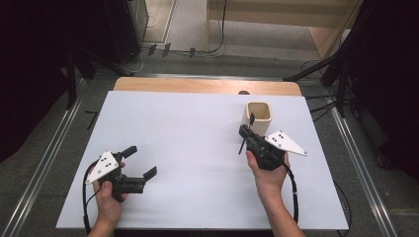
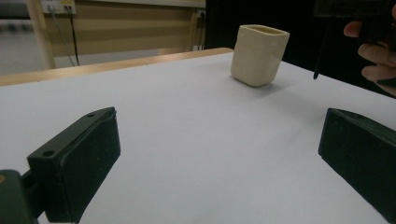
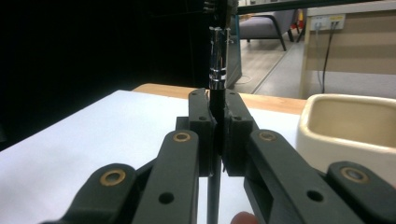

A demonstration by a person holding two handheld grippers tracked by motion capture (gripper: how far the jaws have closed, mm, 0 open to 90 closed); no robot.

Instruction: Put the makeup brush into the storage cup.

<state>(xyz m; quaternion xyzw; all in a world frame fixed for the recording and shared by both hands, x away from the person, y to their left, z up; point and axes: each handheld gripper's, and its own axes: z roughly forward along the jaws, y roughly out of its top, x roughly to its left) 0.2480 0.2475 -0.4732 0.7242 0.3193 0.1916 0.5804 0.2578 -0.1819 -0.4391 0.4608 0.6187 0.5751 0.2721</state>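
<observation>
A cream square cup stands upright on the white sheet at the far right. Just in front of it my right gripper is shut on a thin black pen, held roughly upright with its tip hanging above the sheet. In the right gripper view the pen rises between the closed jaws of that gripper, and the cup sits close on the right. My left gripper rests low at the near left, jaws wide apart and bare. Its own view looks past the left gripper to the cup and pen.
The sheet covers a wooden table whose bare far edge shows beyond it. Dark stands and cables lie on the floor around the table. The person's right hand appears at the right of the left gripper view.
</observation>
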